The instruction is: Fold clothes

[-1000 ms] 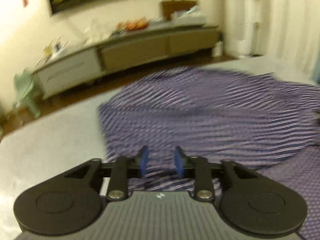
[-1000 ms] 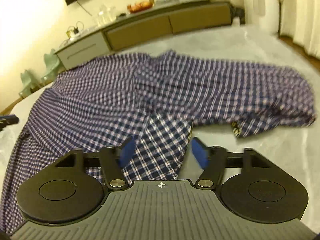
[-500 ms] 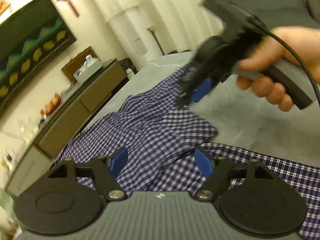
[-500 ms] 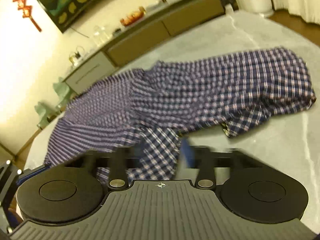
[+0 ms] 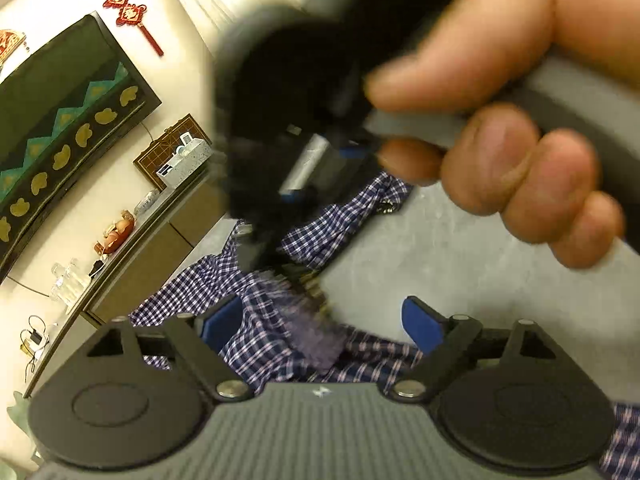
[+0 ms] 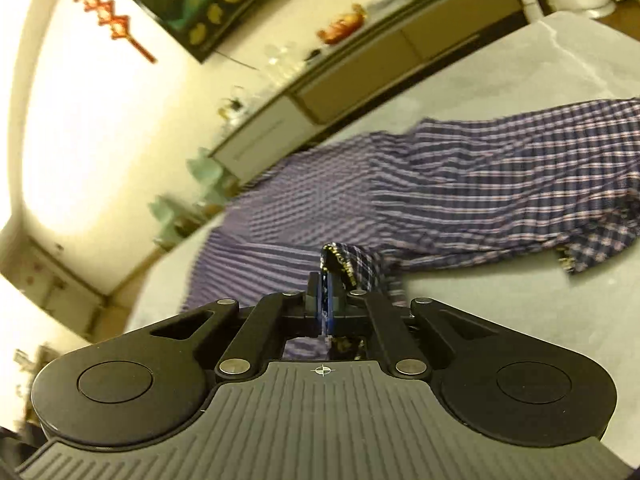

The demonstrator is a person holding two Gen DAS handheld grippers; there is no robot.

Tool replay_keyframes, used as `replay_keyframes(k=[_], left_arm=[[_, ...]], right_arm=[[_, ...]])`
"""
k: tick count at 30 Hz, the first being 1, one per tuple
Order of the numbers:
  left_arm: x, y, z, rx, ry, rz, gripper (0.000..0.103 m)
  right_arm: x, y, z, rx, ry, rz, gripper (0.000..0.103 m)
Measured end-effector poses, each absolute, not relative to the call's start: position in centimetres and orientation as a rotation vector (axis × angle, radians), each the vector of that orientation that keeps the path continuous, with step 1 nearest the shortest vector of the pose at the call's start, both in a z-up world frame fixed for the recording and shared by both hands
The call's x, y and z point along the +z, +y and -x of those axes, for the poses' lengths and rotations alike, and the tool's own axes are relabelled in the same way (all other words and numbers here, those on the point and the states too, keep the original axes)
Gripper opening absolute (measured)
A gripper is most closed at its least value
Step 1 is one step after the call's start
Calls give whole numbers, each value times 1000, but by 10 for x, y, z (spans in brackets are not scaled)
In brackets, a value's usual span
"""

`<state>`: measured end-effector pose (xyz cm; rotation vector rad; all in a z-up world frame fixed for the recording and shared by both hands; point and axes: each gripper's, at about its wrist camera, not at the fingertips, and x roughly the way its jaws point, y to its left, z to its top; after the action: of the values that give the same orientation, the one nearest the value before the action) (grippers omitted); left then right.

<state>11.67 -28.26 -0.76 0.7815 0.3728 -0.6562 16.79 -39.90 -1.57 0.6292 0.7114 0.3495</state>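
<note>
- The plaid shirt (image 6: 500, 184) lies spread across the grey bed surface (image 6: 500, 320), its long axis running from the lower left of the right wrist view up toward the right edge, where a sleeve end trails off.
- The right gripper (image 6: 326, 300) has just been closing, and its blue pads now stand pressed together on a raised fold of the shirt's edge; the fabric peaks up just past the fingertips (the rest of the garment is smeared by motion blur).
- The left gripper (image 5: 324, 320) has just been opening; its jaws stand spread wide with nothing pinched, checked cloth lying below and between them but not touched by the pads, as far as the view shows.
- Seen from the left wrist, the person's right hand (image 5: 520, 168) and its tool fill the upper frame, very close in front of the left jaws and slightly above them.
- The relation that matters, I judge: the pinched edge sits directly ahead of the open left jaws, so the left is placed to take a neighbouring point on the same edge.
- A cabinet (image 6: 360, 76) stands well beyond the bed.
</note>
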Motion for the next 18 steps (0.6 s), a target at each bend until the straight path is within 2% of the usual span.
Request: replay_keyframes(k=[1,3,4,5,6,8,12,15,18], left_arm=[[-8,-286,-118,-649,376,-774,89],[-6,-283,-126,-607,404,-747,73],[-5,-282,-131,-587,417,-734,35],[-4,-281,-135,-566,431,-720,5],[-2,-280,-139,-545,445,-707,6],[10,-264,-146,-506,468,-622,5],[62,-177,-150,-365,473,-332,5],[110,-66,-123,-154,425,-80,5],[112,26,-93,-17,476,124,5]], right_arm=[[-12,-398,-167,368,706,-628,2],[-5,-394,-164,394,699,-613,2],[-1,-392,-162,406,696,-605,3],[2,-393,-160,415,683,-609,6],[5,-394,-158,423,669,-613,13],[10,-401,-153,424,627,-645,15],[14,-395,-147,408,601,-629,29],[8,-368,-148,432,650,-567,32],[0,-333,-148,470,708,-487,35]])
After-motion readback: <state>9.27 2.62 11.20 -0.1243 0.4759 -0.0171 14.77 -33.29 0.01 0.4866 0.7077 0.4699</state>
